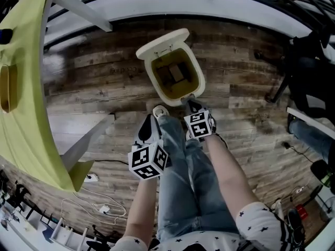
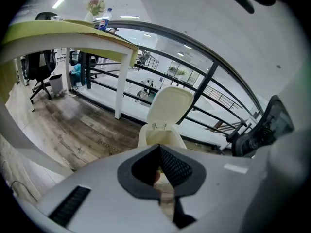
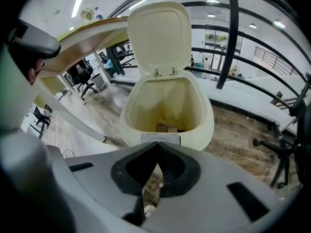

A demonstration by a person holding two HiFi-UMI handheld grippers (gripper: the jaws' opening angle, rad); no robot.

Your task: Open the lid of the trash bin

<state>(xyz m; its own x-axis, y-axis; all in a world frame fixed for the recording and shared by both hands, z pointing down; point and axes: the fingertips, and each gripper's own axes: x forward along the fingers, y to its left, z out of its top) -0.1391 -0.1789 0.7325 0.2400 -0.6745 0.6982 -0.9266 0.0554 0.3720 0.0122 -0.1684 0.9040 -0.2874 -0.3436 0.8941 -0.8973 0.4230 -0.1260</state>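
Observation:
A cream trash bin [image 1: 175,80] stands on the wooden floor in front of the person's feet. Its lid [image 1: 162,42] is raised and leans back on its hinge, also seen in the right gripper view [image 3: 158,35]. Small cardboard boxes [image 3: 167,127] lie at the bottom. A grey pedal [image 3: 160,139] sits at the bin's front base. My right gripper [image 1: 192,105] is held just short of the bin's front rim, its jaws shut on nothing [image 3: 156,145]. My left gripper [image 1: 151,118] hangs lower left, further from the bin [image 2: 160,130], also shut and empty [image 2: 159,147].
A yellow-green table [image 1: 23,98] with white legs [image 1: 84,143] fills the left side. Behind the bin runs a white ledge [image 1: 209,9] with a dark railing. An office chair [image 1: 309,72] stands at right. Cables [image 1: 104,209] lie on the floor at lower left.

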